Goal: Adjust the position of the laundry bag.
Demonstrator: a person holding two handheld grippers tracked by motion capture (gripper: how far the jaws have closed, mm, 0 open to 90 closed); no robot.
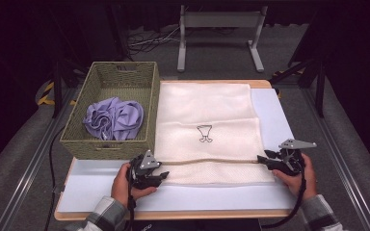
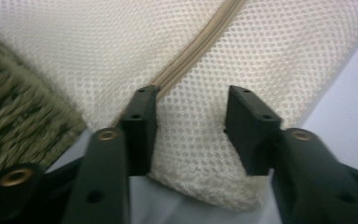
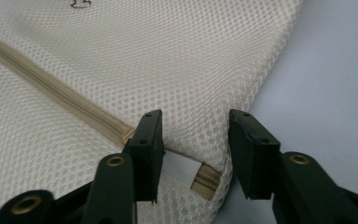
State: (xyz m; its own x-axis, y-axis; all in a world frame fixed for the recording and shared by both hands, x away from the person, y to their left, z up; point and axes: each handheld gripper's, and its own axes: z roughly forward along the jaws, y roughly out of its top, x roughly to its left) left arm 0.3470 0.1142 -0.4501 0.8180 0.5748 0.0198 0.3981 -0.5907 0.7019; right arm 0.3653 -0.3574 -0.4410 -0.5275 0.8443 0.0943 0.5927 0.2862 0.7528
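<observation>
At the zipper (image 3: 60,95) line of the mesh bag (image 1: 207,130), left gripper (image 2: 191,135) and right gripper (image 3: 196,149) straddle the fabric unclenched; each should pinch mesh beside the zipper, then pull evenly.

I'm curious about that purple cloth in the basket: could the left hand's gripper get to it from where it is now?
Probably yes. The basket is open on top, and the purple cloth lies uncovered inside. The left gripper would first have to lift over the near wall; its fingers sit at the mesh bag.
</observation>
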